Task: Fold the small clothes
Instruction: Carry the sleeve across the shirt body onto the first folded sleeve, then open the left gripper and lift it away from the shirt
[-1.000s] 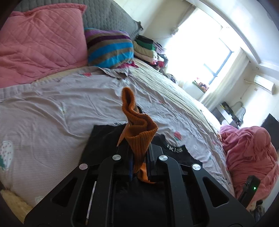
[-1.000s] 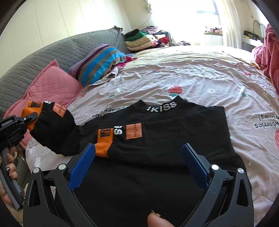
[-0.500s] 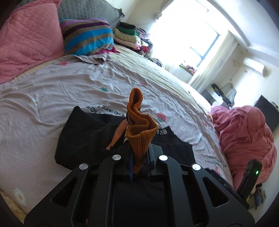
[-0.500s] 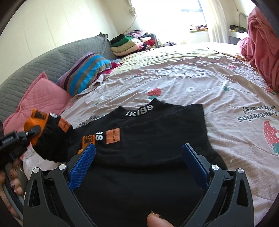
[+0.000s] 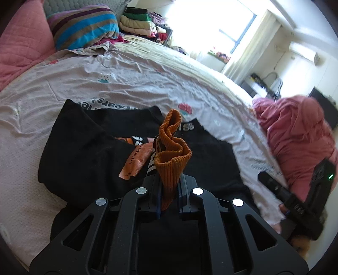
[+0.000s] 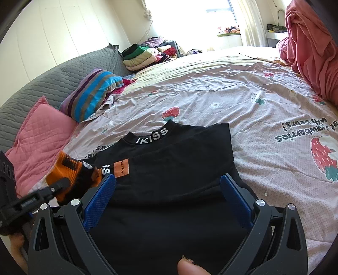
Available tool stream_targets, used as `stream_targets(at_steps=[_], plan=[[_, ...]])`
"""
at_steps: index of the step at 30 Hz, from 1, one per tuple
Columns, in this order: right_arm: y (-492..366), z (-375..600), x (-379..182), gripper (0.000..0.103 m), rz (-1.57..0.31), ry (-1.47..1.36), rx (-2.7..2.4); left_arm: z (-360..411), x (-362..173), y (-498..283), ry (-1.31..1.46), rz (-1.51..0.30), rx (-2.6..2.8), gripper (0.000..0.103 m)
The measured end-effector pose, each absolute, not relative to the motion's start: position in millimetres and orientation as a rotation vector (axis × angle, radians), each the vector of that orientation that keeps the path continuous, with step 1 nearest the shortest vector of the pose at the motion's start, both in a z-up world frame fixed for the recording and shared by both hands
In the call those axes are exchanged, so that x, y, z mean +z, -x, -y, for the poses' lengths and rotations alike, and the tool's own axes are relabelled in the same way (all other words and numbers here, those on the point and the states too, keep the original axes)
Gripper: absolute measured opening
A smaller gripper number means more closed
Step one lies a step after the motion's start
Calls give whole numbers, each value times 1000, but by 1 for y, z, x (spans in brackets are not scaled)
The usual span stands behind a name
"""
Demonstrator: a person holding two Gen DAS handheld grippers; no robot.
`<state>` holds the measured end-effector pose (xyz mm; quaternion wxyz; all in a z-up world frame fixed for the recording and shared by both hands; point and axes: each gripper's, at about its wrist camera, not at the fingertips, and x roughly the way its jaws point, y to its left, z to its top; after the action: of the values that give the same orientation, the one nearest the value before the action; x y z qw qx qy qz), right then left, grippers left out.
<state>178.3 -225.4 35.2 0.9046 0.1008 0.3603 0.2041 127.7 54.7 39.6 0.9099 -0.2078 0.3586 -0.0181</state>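
left hand-held gripper [image 5: 169,190] | clamps orange cuff [image 5: 172,156] | above black top [image 6: 179,169]

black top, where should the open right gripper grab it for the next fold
Probably the right side edge of the black top, coming in low from the bare sheet: that edge lies flat, straight and free, while the left gripper holds the orange cuff over the other side.

A sunlit window [image 6: 219,6] lights cream walls [image 6: 69,31], a grey padded headboard [image 6: 52,82] and the strawberry-print bed [image 6: 243,88].
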Motion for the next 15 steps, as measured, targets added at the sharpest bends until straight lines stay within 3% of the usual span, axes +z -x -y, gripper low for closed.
stream_targets(at_steps=[8, 15], plan=[[-186, 226, 27, 98, -777, -231, 420, -32, 15, -138, 374, -821, -80, 11], [-189, 222, 21, 98, -806, -240, 444, -21, 10, -136, 326, -857, -119, 42]])
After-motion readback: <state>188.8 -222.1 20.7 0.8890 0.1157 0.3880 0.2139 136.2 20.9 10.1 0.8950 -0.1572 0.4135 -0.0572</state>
